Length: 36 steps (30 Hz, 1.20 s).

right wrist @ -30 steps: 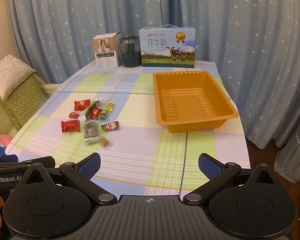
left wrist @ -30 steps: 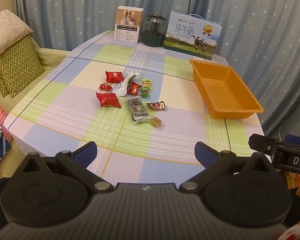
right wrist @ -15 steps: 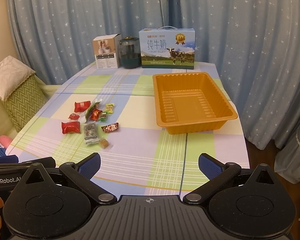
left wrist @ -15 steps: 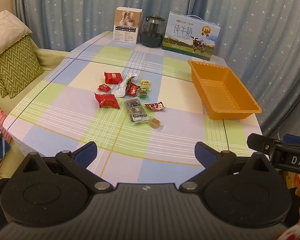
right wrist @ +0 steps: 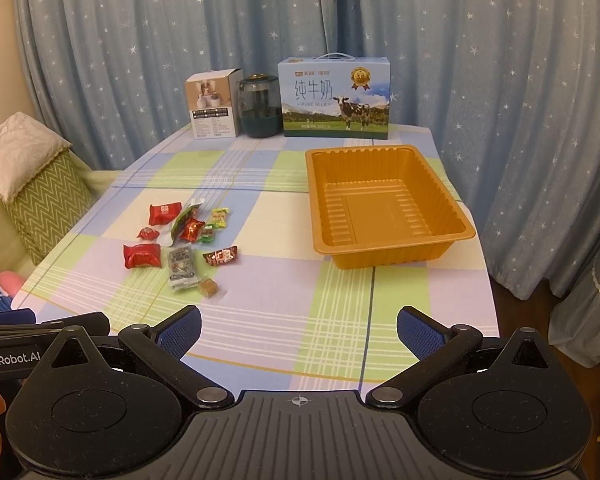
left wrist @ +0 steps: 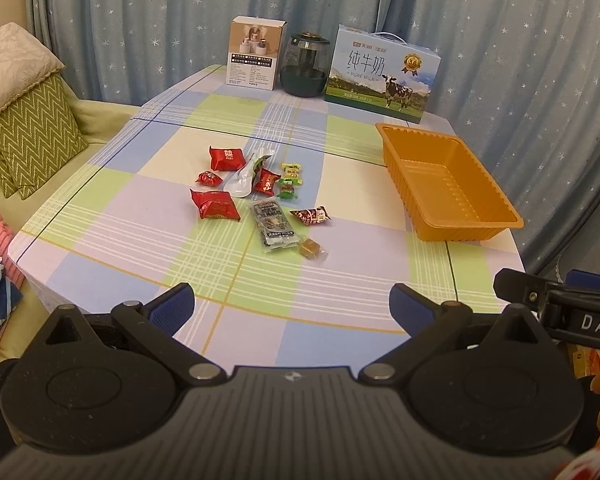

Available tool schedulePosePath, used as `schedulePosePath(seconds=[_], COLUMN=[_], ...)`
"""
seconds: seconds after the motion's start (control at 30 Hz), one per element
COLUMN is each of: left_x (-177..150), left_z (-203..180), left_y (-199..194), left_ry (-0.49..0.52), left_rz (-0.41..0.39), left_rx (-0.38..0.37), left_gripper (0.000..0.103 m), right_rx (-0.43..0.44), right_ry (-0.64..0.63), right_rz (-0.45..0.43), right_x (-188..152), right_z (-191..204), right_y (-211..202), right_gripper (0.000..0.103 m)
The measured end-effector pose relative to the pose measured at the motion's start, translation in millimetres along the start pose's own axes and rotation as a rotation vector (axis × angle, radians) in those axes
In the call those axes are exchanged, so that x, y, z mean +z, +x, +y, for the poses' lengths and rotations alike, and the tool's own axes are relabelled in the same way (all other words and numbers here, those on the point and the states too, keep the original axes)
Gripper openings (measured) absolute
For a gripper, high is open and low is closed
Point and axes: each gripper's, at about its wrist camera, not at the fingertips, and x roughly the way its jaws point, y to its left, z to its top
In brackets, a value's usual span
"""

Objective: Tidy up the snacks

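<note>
While nothing is yet held, both claws wide apart and hanging short of the near edge of the table (right wrist: 340, 292): left claw (left wrist: 292, 306) facing the snacks, right claw (right wrist: 299, 326) facing more toward the orange tray (right wrist: 388, 240). Snacks scattered in a loose cluster left of centre, well apart from the tray, which sits bare on the right. Nearest to the claws, a small brown candy (left wrist: 310, 247) in clear wrap, just beside a long grey packet (left wrist: 274, 227); farther back, a red pillow pack (left wrist: 214, 204), another red pack (left wrist: 226, 158), a white pouch (left wrist: 246, 178) and some small green sweets (left wrist: 290, 184). Likely all very light, crinkly and a bit slippery, soft enough to crush under a hard squeeze. Best taken across the puffed middle of the pillow packs, or by a twisted end on the small sweets; flat grey packet probably hardest to lift, so pinched at a raised edge seam. Tray light and stiff, liable to slide if bumped.
</note>
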Motion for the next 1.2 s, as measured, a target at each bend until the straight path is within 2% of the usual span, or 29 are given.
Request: schedulePosePath(seconds=[1.2], left_x=[2.9], left_z=[0.2], left_y=[-1.8], left_ry=[0.007], left_rz=[-0.006], left_rx=[0.001], left_gripper=[0.103], right_rx=[0.002], right_ry=[-0.006], right_rz=[-0.003], right_x=[8.4], right_z=[2.8], right_y=[-3.1], right_gripper=[0.103])
